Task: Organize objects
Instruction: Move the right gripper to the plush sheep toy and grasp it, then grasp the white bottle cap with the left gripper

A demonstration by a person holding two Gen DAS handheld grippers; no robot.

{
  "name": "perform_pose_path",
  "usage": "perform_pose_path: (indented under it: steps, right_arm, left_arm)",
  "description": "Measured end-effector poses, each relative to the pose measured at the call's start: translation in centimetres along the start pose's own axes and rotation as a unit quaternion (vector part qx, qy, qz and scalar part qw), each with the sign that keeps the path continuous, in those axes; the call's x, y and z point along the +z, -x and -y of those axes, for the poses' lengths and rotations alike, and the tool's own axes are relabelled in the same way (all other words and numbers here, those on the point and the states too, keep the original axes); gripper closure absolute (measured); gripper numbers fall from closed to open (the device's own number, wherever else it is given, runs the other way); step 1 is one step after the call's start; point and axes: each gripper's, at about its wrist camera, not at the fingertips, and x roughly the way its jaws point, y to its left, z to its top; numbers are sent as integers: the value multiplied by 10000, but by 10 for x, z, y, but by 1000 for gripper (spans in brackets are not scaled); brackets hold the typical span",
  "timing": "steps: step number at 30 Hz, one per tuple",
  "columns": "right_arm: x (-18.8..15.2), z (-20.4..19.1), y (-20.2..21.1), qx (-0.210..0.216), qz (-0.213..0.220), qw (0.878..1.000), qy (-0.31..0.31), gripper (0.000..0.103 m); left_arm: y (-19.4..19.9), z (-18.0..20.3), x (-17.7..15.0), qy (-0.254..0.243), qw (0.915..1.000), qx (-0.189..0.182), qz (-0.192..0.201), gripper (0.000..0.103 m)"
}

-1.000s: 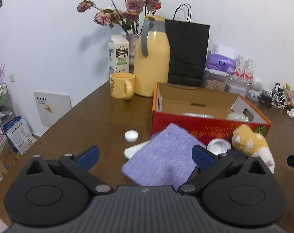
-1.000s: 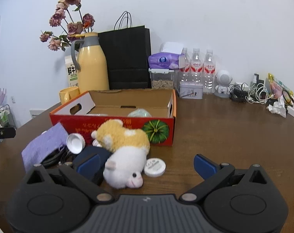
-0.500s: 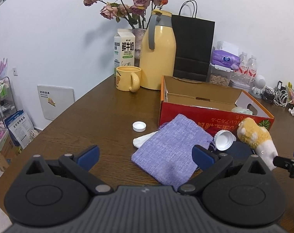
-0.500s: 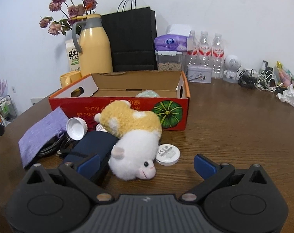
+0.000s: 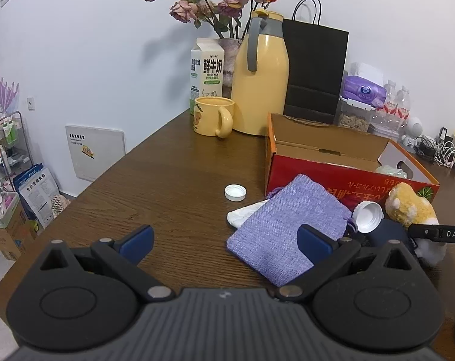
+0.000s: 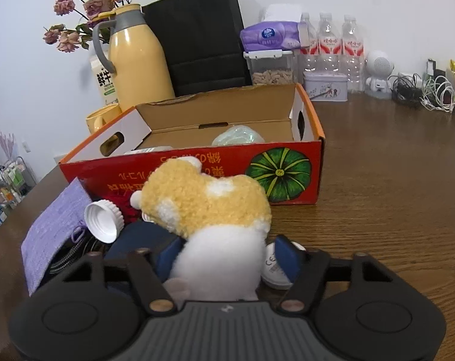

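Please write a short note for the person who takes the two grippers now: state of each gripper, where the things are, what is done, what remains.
Right gripper: closed around the plush toy, which lies in front of the red box; not yet lifted.
Left gripper: open, empty, above the table near the purple pouch.
Done: a pale green item and something flat already lie in the box.
Left: plush toy, pouch, two white caps, a white disc and a dark blue item remain outside the box.
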Motion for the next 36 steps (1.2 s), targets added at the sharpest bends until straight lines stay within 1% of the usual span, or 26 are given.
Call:
perform_pose_path:
  steps: [1,7,18,25,30,32,36]
  right_arm:
    - [0,0,0,37,20,10000,-6,49]
    - [-6,0,3,55,221,9997,15,52]
    - [-13,-7,10,-137,582,9980,214,54]
    - [-13,-7,16,-317,838,9958,188,54]
    - [-13,-6,16,-398,916,9948,190,54]
    - [-14,-8,15,-426,902,9947,241,54]
    - [-16,-8,15,-433,906,9946,266,54]
  left_arm:
    - [-2,0,0,-8,10000,-9,-19,0]
    - [-12,3,0,-53,9999,-90,-76,0]
    - [-31,1,7,-109,9999,-7,-134,0]
    - [-50,4,25,-195,9998,17,-18,0]
    - [-74,2,40,-248,9996,150,-48,0]
    - [-88,2,45,-298,9992,240,-120,0]
    - [-119,5,52,-502,9978,293,-317,0]
